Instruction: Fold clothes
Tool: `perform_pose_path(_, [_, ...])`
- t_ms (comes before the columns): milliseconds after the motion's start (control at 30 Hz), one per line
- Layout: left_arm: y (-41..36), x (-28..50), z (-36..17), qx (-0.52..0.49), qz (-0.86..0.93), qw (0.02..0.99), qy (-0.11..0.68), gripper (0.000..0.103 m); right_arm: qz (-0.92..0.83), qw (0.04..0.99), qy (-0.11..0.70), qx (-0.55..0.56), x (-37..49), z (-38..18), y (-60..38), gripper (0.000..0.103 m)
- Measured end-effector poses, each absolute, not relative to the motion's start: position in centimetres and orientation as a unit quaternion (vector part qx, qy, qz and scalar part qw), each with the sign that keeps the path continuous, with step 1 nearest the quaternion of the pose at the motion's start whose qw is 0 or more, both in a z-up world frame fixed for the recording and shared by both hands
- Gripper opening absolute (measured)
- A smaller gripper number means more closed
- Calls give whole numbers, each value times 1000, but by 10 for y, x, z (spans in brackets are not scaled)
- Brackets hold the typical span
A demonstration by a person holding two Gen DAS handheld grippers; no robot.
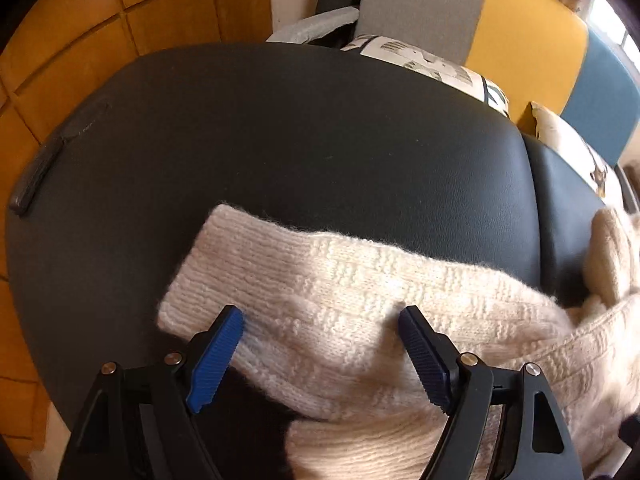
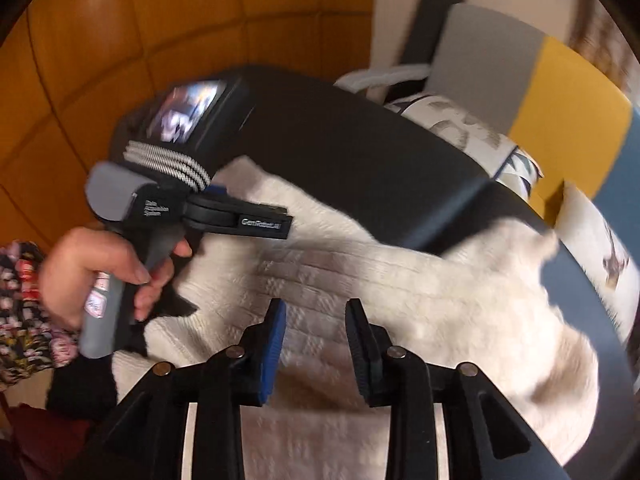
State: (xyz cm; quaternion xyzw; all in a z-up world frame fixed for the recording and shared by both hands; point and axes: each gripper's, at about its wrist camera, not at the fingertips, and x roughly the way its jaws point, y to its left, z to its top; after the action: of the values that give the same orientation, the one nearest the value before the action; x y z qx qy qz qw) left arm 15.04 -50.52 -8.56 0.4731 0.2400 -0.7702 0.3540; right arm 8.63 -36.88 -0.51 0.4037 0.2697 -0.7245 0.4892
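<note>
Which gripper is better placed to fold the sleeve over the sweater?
Probably the left gripper: its open fingers straddle the cream sweater's sleeve near the cuff. The right gripper hovers over the body.

So the base here is a dark leather seat cushion (image 1: 304, 132), smooth with a seam off to the right. A cream knit sweater (image 1: 360, 304) lies spread across its near half, one sleeve stretched leftward. Patterned pillows (image 1: 436, 64) sit along the far edge.
</note>
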Motion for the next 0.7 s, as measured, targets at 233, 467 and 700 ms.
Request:
perform_pose_path(233, [-523,163,-83,464,-768,359,258,82,-676,515,343,400,121,-35,-402,35])
perform_pose_path(467, [-525,180,-92,482,-771,338,244,83,-653,496,479,313,162,-62,-396,35])
perform_pose_path(700, [-522,185,-91,481,-771,342,241,84,-671,451,541,230,177,-82,-403,35])
